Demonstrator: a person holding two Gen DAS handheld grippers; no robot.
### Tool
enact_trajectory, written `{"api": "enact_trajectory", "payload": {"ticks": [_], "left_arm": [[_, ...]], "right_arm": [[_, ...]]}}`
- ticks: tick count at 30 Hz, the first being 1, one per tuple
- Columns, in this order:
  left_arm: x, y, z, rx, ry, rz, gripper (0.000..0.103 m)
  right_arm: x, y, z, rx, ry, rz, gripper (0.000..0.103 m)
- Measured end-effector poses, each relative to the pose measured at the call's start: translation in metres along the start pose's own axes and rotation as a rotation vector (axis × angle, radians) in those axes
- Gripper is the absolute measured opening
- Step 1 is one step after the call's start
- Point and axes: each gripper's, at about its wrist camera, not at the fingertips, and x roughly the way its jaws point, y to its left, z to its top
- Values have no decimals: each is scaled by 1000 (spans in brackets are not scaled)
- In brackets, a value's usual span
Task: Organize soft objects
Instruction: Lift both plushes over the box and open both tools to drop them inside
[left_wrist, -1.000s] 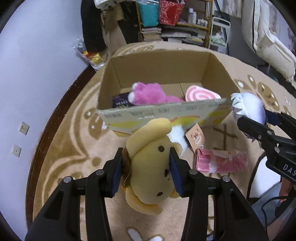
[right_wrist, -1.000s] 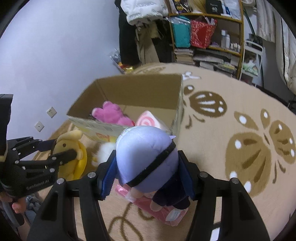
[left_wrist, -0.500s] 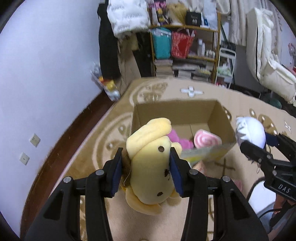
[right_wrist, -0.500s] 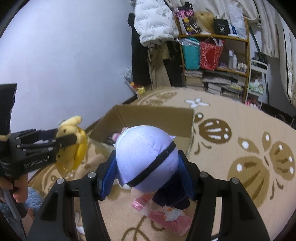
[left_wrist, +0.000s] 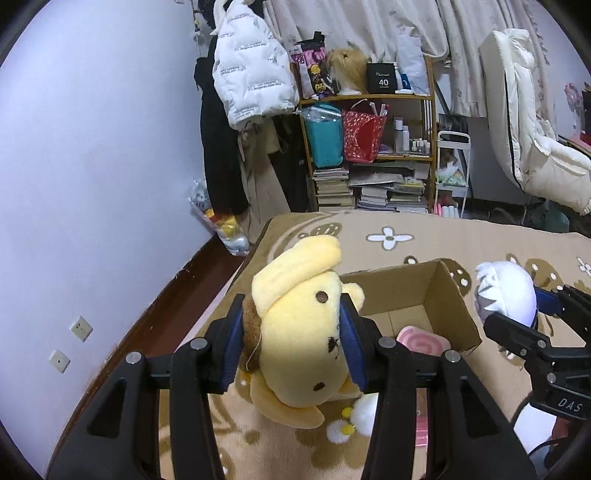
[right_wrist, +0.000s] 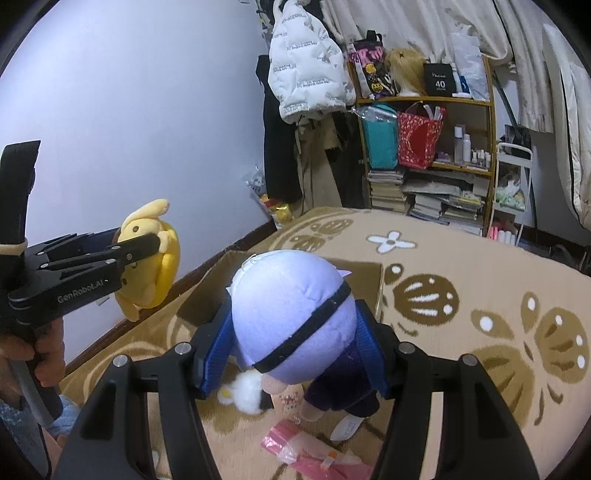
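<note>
Left gripper (left_wrist: 293, 341) has its jaws squeezed tight on the yellow dog plush (left_wrist: 299, 332), held up in the air between the blue pads. Right gripper (right_wrist: 293, 345) is clamped the same way on the lavender-headed doll (right_wrist: 291, 314). The cardboard box (left_wrist: 448, 299) sits on the rug (right_wrist: 461, 266) just past and below both sets of jaws, with a pink swirl plush (left_wrist: 423, 341) inside. A pink packet (right_wrist: 314, 452) lies on the rug under the right jaws.
</note>
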Motion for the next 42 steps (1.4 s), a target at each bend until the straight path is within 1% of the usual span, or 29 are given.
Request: {"api": "enact_trajectory", "payload": {"ticks": [4, 8, 10, 14, 23, 27, 33, 42], "left_arm": [[7, -1, 5, 5, -1, 10, 46], [16, 2, 5, -13, -6, -25, 47], [21, 3, 4, -20, 1, -35, 47], [32, 0, 5, -14, 0, -29, 47], [51, -1, 4, -36, 9, -26, 48], [57, -1, 2, -42, 10, -22, 49], [74, -3, -5, -48, 59, -21, 50], [87, -6, -12, -48, 74, -12, 51]], "right_arm": [[2, 2, 4, -17, -33, 5, 66], [5, 4, 6, -36, -58, 16, 66], [10, 2, 5, -35, -51, 16, 66], [20, -1, 3, -45, -32, -3, 66], [35, -6, 6, -46, -37, -14, 66], [39, -7, 7, -48, -25, -17, 66], [59, -7, 6, -64, -2, -17, 66], [74, -6, 1, -80, 17, -30, 67]]}}
